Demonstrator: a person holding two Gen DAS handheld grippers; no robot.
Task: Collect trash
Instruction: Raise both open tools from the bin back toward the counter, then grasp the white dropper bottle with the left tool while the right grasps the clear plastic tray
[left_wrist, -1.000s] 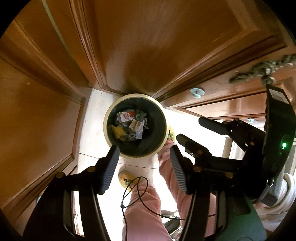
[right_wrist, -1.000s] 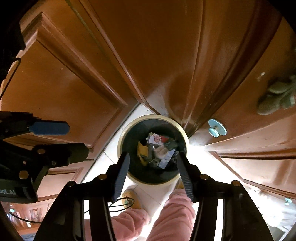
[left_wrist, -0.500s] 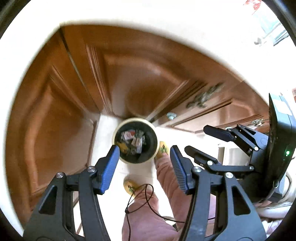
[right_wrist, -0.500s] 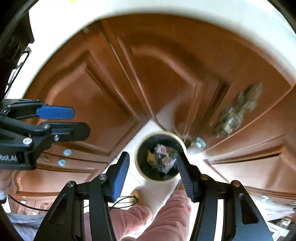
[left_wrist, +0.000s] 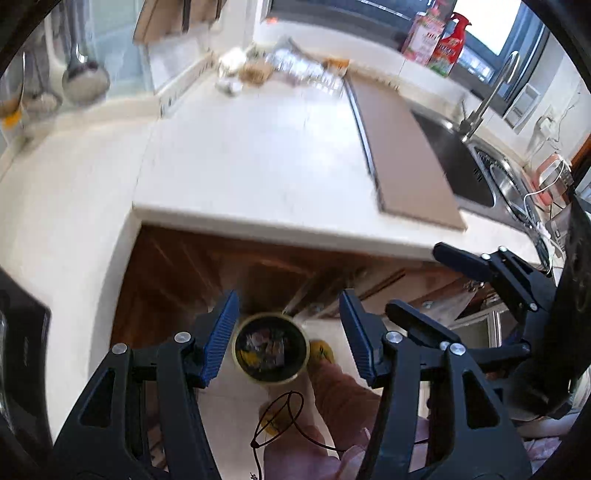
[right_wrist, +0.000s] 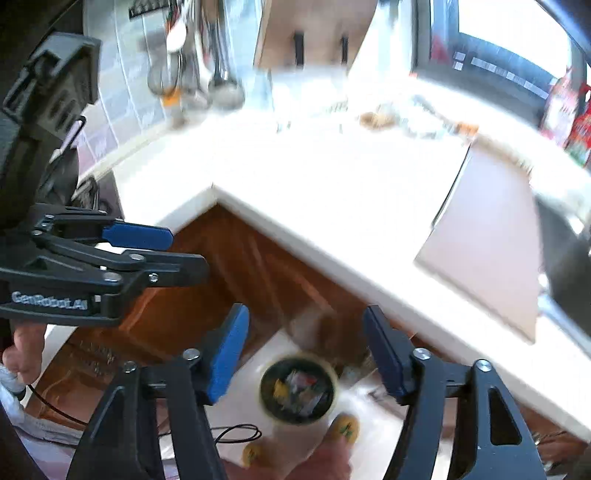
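A white worktop (left_wrist: 258, 155) fills mid-frame, brown cabinets (left_wrist: 207, 273) below it, a steel sink (left_wrist: 480, 173) at right, a bright window (left_wrist: 491, 18) in the upper right corner.

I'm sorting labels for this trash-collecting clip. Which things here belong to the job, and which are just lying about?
Belong to the job:
- trash bin on the floor, already holding scraps
- litter at the back of the counter
- left gripper and right gripper, both open and empty

Just lying about:
- cutting board
- sink
- hanging ladle
- red cartons

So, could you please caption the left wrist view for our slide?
Open left gripper above round cream-rimmed trash bin beside white kitchen countertop.
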